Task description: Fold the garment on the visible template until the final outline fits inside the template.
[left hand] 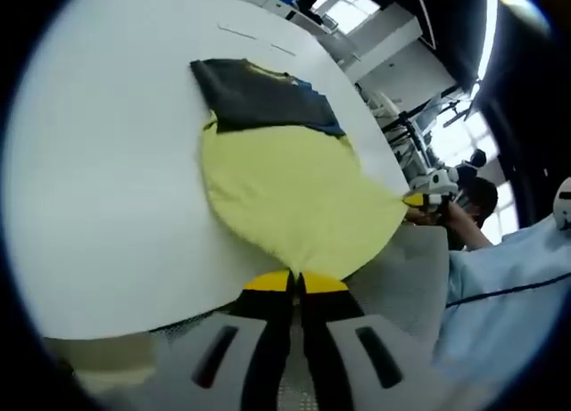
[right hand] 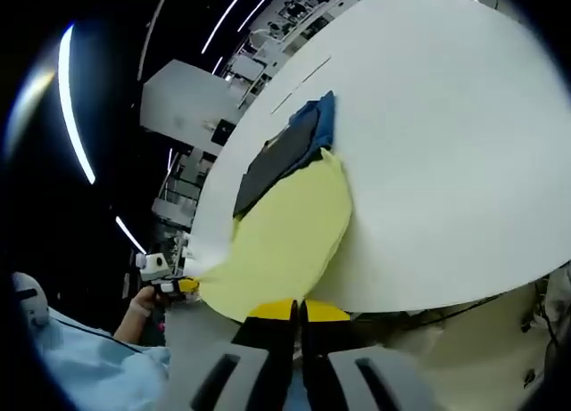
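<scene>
A garment lies spread on the white table, its lower part yellow and its far part dark grey with a blue edge. My left gripper is shut on the yellow hem at the table's near edge. At the right of the left gripper view, my right gripper pinches another corner of the hem. In the right gripper view the yellow cloth runs down to my right gripper, shut on it, with the dark part beyond. At the left of that view my left gripper holds the hem.
Faint thin lines are marked on the table beyond the garment. A person's hand and light blue sleeve are beside the table edge. Desks and equipment stand behind, with bright windows.
</scene>
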Demonstrator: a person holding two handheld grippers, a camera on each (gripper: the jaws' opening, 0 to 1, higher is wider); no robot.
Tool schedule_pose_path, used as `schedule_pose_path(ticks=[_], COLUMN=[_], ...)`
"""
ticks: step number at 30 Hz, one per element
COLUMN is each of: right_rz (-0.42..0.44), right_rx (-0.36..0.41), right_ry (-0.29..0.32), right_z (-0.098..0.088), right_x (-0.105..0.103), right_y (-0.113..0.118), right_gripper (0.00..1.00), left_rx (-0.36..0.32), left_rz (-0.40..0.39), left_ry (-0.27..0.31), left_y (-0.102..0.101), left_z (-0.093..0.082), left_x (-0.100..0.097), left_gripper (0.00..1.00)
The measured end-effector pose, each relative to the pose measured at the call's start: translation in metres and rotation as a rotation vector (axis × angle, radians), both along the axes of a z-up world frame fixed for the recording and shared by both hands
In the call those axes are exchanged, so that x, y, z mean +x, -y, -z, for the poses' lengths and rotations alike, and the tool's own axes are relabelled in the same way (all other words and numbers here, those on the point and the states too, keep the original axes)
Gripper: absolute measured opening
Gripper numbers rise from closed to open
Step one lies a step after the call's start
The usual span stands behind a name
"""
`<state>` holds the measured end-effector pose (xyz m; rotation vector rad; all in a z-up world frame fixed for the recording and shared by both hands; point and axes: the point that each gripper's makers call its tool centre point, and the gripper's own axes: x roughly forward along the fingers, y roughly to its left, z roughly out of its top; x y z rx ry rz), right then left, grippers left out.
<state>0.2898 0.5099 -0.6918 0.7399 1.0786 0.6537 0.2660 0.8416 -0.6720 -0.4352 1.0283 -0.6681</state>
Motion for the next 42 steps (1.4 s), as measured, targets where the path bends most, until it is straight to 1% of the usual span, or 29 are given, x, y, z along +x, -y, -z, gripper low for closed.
schedule_pose_path(ticks=[2,3,4,6,7,8,9,10,11,12,14,15,16,17,19,20,23,25,26,27,28,29,31,33,34,36,37,39,42], right_rz=[-0.001,0.001,0.002,0.009,0.009,0.008,0.007,0.007,0.008,0.009,0.009,0.015,0.016,0.014,0.017,0.018,0.020,0.029,0.026,0.027,0.030,0.035,0.052,0.058,0.061,0.057,0.059,0.060,0.058], right_rx=[0.014,0.023,0.031,0.050,0.061,0.067,0.073,0.075,0.078,0.078,0.080,0.088,0.092,0.092,0.078,0.072,0.052,0.035,0.031,0.013,0.007,-0.004,-0.013,-0.008,-0.007,-0.014,-0.025,-0.031,-0.051], right_ry=[0.027,0.038,0.052,0.084,0.099,0.115,0.129,0.138,0.146,0.152,0.160,0.168,0.183,0.191,0.205,0.211,0.228,0.226,0.231,0.251,0.248,0.259,0.275,0.283,0.285,0.299,0.306,0.296,0.284], right_z=[-0.011,-0.019,-0.025,-0.037,-0.044,-0.048,-0.053,-0.055,-0.056,-0.056,-0.057,-0.059,-0.062,-0.062,-0.060,-0.058,-0.053,-0.047,-0.046,-0.043,-0.041,-0.039,-0.037,-0.035,-0.034,-0.030,-0.025,-0.018,-0.003], right_x=[0.011,0.020,0.026,0.044,0.056,0.064,0.077,0.085,0.093,0.105,0.121,0.133,0.144,0.147,0.166,0.176,0.197,0.210,0.214,0.222,0.226,0.233,0.246,0.255,0.259,0.268,0.274,0.282,0.291], right_y=[-0.002,-0.004,-0.005,-0.008,-0.010,-0.011,-0.012,-0.012,-0.013,-0.013,-0.015,-0.017,-0.020,-0.021,-0.023,-0.024,-0.025,-0.025,-0.026,-0.026,-0.026,-0.026,-0.025,-0.027,-0.028,-0.031,-0.032,-0.034,-0.034], right_gripper=[0.00,0.00,0.00,0.00,0.00,0.00,0.00,0.00,0.00,0.00,0.00,0.00,0.00,0.00,0.00,0.00,0.00,0.00,0.00,0.00,0.00,0.00,0.00,0.00,0.00,0.00,0.00,0.00,0.00], left_rx=[-0.012,-0.006,0.002,0.001,0.001,-0.003,0.005,0.011,0.028,0.022,0.005,0.004,0.008,0.009,-0.021,-0.032,-0.004,0.001,0.004,0.005,0.005,-0.006,-0.018,-0.017,-0.030,-0.057,-0.061,-0.052,-0.053], left_rz=[-0.017,-0.021,-0.029,-0.035,-0.043,-0.038,-0.038,-0.040,-0.033,-0.041,-0.081,-0.093,-0.101,-0.116,-0.156,-0.157,-0.184,-0.199,-0.205,-0.221,-0.238,-0.262,-0.282,-0.311,-0.342,-0.370,-0.373,-0.384,-0.392], left_ry=[0.043,0.053,0.090,0.124,0.156,0.180,0.205,0.213,0.243,0.246,0.251,0.265,0.293,0.302,0.337,0.346,0.356,0.366,0.370,0.377,0.381,0.382,0.391,0.394,0.393,0.391,0.384,0.363,0.352], left_y=[-0.003,-0.005,-0.010,-0.013,-0.015,-0.016,-0.017,-0.018,-0.020,-0.020,-0.022,-0.023,-0.024,-0.026,-0.025,-0.023,-0.026,-0.026,-0.024,-0.025,-0.024,-0.024,-0.024,-0.027,-0.029,-0.030,-0.029,-0.028,-0.026], left_z=[-0.016,-0.021,-0.027,-0.035,-0.041,-0.044,-0.046,-0.046,-0.045,-0.044,-0.041,-0.041,-0.041,-0.040,-0.043,-0.042,-0.031,-0.024,-0.023,-0.020,-0.019,-0.018,-0.018,-0.014,-0.014,-0.012,-0.008,0.002,0.014], left_x=[0.016,0.021,0.033,0.047,0.059,0.066,0.077,0.082,0.093,0.100,0.119,0.127,0.139,0.147,0.168,0.176,0.195,0.207,0.210,0.217,0.220,0.227,0.234,0.244,0.250,0.257,0.260,0.265,0.271], left_gripper=[0.00,0.00,0.00,0.00,0.00,0.00,0.00,0.00,0.00,0.00,0.00,0.00,0.00,0.00,0.00,0.00,0.00,0.00,0.00,0.00,0.00,0.00,0.00,0.00,0.00,0.00,0.00,0.00,0.00])
